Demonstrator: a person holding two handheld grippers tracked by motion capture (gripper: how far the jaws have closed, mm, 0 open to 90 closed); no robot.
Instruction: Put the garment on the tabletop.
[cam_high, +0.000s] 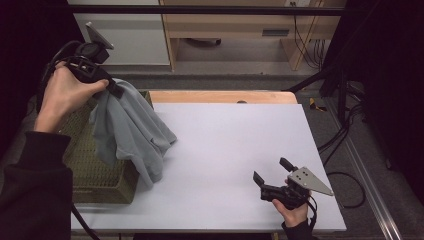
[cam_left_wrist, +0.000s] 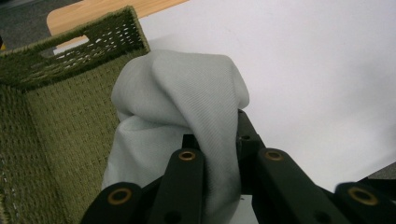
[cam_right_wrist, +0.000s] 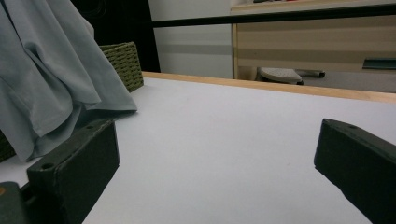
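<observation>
Basket interior hidden under grey garment; garment's top cut off.

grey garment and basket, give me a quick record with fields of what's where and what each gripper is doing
garment: grey garment, lifted by its top, hanging over the basket's right edge, lower hem draping onto the table
basket: green woven basket, at the table's left edge, partly under the garment
left gripper: left gripper, raised above the basket, jaws shut on a bunched fold of the garment
right gripper: right gripper, low over the table near its front right corner, jaws open, nothing between them
table: white-topped table, wooden strip along the far edge
</observation>
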